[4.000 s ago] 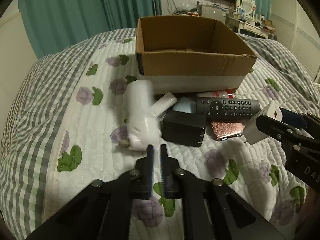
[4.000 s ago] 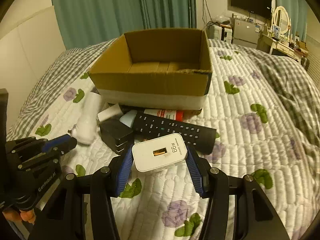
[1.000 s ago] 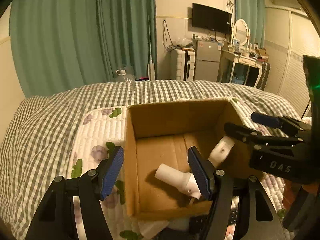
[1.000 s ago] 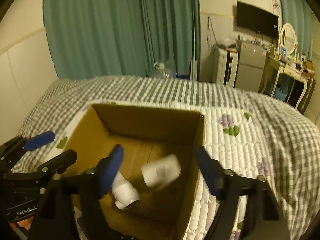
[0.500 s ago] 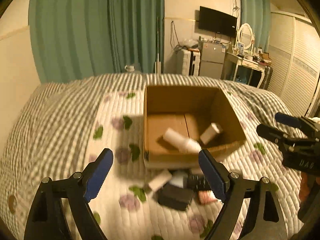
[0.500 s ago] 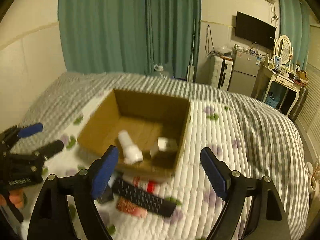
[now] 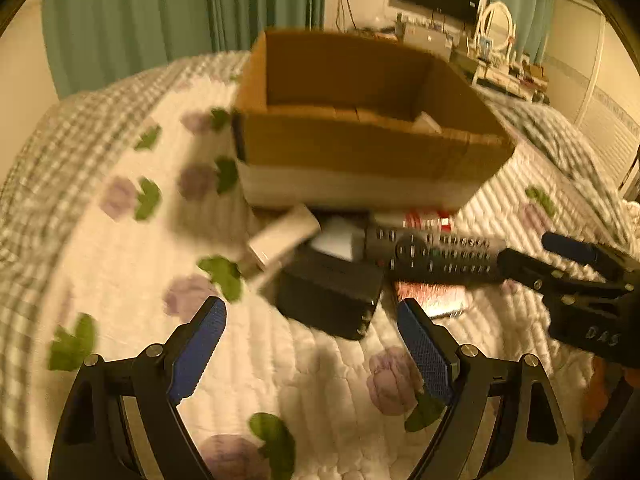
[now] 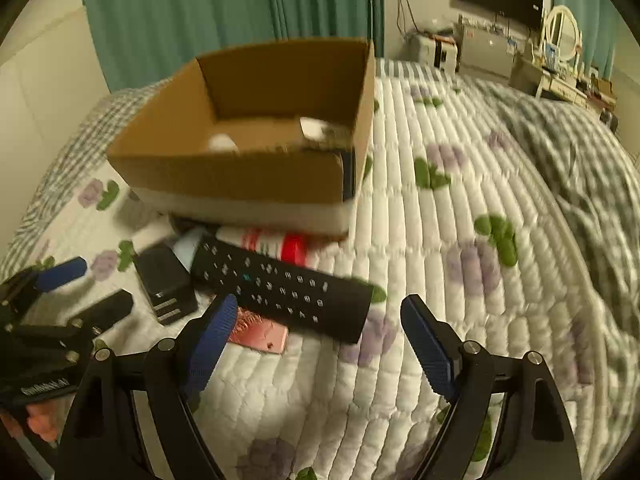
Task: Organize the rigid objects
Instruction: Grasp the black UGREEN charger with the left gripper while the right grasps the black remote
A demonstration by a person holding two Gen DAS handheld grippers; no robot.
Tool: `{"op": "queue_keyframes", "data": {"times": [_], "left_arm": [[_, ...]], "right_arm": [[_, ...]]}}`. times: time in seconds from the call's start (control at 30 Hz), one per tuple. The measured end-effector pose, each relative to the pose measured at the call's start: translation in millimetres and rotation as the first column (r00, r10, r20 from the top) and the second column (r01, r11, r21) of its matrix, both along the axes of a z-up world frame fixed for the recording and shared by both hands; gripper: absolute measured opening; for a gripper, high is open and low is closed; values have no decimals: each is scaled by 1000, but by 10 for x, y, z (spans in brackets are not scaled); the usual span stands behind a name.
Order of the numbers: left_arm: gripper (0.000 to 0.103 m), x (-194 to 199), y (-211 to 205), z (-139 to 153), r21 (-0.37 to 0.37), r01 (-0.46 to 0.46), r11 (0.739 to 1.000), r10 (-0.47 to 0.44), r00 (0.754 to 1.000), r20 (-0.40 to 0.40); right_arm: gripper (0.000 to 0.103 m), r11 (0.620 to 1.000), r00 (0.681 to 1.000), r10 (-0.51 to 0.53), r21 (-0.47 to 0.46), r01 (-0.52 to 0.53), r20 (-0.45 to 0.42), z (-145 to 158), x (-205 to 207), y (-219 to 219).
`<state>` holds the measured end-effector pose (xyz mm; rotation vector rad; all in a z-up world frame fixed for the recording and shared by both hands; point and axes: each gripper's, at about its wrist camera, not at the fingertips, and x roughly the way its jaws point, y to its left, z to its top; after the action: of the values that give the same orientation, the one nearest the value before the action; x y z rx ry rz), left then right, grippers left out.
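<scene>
Motion blur smeared the whole left wrist view. The cardboard box's [image 8: 256,168] near wall hid most of the white items [image 8: 314,128] inside, seen above centre. The remote [image 8: 280,284] covered part of a pink object [image 8: 260,334] and a red-and-white item [image 8: 276,242], neither identifiable.

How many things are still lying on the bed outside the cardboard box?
5 visible: a black remote, a black charger, a pink case, a red-and-white tube and a white block, all in front of the box. More may be hidden.
</scene>
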<state>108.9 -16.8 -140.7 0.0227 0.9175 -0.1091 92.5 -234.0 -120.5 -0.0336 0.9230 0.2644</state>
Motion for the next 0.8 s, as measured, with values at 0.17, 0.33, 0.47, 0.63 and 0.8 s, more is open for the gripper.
{"op": "queue_keyframes", "data": {"times": [0.17, 0.33, 0.47, 0.63, 0.8], "left_arm": [[89, 139, -62, -205, 32, -4, 999, 5, 1000, -30], [89, 283, -61, -341, 7, -20, 1000, 20, 997, -71], [87, 351, -190, -407, 65, 1, 998, 3, 998, -57], [73, 327, -275, -381, 80, 6, 997, -1, 998, -60], [73, 139, -245, -196, 71, -23, 997, 27, 998, -58]], "right_arm": [[84, 1000, 1000, -4, 18, 4, -22, -49, 33, -24], [84, 1000, 999, -9, 0, 9, -51, -94, 80, 9], [84, 1000, 998, -2, -13, 1, -67, -131, 100, 28], [84, 1000, 998, 6, -21, -8, -70, -131, 103, 34], [84, 999, 998, 45, -29, -46, -32, 13, 104, 63]]}}
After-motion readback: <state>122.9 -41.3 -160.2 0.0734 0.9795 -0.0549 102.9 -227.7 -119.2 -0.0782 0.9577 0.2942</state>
